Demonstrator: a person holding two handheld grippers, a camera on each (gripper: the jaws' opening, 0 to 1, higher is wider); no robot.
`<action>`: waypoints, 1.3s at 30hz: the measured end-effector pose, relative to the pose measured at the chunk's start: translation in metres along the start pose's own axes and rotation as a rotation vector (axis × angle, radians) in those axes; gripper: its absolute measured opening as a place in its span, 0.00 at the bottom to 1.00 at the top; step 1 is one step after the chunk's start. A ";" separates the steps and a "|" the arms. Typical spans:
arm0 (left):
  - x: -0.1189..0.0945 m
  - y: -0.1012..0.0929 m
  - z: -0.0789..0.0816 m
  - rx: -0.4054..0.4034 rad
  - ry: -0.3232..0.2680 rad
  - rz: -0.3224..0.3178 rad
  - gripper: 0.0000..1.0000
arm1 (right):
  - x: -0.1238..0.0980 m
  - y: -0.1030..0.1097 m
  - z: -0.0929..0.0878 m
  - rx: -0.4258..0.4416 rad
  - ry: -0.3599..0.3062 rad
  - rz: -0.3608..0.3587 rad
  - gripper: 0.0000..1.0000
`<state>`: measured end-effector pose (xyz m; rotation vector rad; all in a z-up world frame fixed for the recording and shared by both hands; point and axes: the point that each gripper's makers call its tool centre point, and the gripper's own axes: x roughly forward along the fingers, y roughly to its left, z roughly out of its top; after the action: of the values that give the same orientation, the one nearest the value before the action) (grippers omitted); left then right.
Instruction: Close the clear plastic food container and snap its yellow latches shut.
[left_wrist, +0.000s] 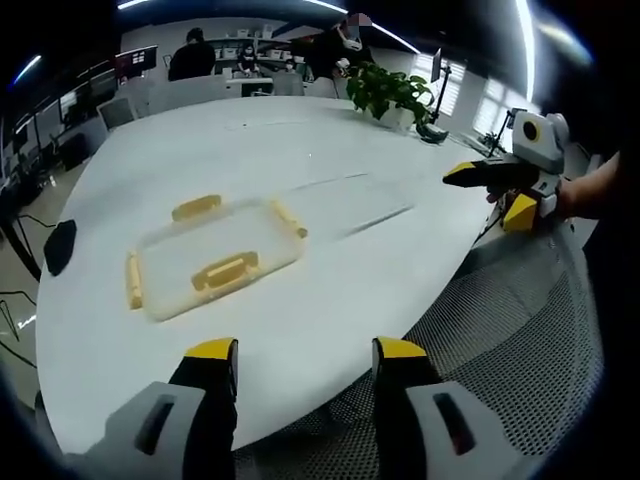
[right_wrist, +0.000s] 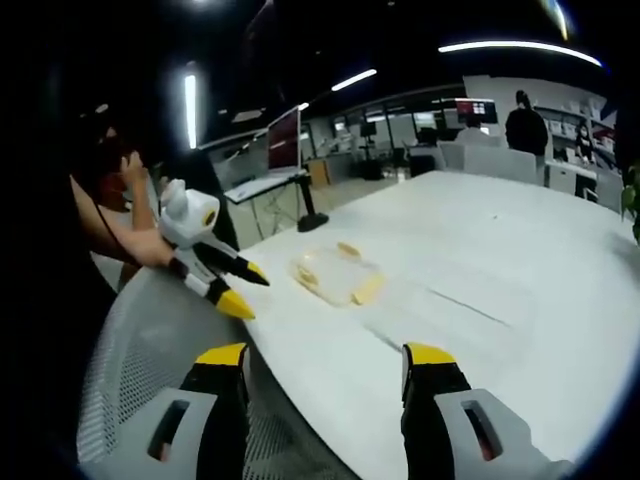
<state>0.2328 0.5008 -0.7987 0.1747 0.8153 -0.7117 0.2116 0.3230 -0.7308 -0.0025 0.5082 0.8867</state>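
The clear plastic container (left_wrist: 215, 255) lies on the white table (left_wrist: 300, 140) with a yellow latch (left_wrist: 226, 270) on each side, all standing out from it. In the right gripper view the container (right_wrist: 335, 275) is small, left of centre. A faint clear flat outline (left_wrist: 355, 205) lies just right of it; I cannot tell whether this is the lid. My left gripper (left_wrist: 306, 352) is open and empty, hanging over the table's near edge, well short of the container. My right gripper (right_wrist: 326, 356) is also open and empty and shows as the right gripper (left_wrist: 492, 192) off the table's right edge.
A grey mesh chair (left_wrist: 500, 320) sits under both grippers at the table edge. A potted plant (left_wrist: 385, 92) stands at the far right of the table and a black object (left_wrist: 60, 245) at its left edge. The left gripper (right_wrist: 240, 288) is held by a hand. Desks, monitors and people are behind.
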 end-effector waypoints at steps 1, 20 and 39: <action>0.000 0.001 0.001 0.004 -0.004 0.003 0.55 | 0.000 0.000 0.000 -0.001 -0.001 -0.002 0.61; -0.002 0.000 0.007 0.006 -0.013 -0.007 0.55 | 0.000 -0.001 0.006 -0.004 -0.012 0.005 0.58; -0.013 0.005 0.033 -0.027 -0.136 -0.040 0.61 | 0.002 0.000 0.042 -0.014 -0.091 0.021 0.57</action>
<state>0.2501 0.4978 -0.7672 0.0854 0.6994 -0.7416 0.2300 0.3331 -0.6944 0.0307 0.4183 0.9066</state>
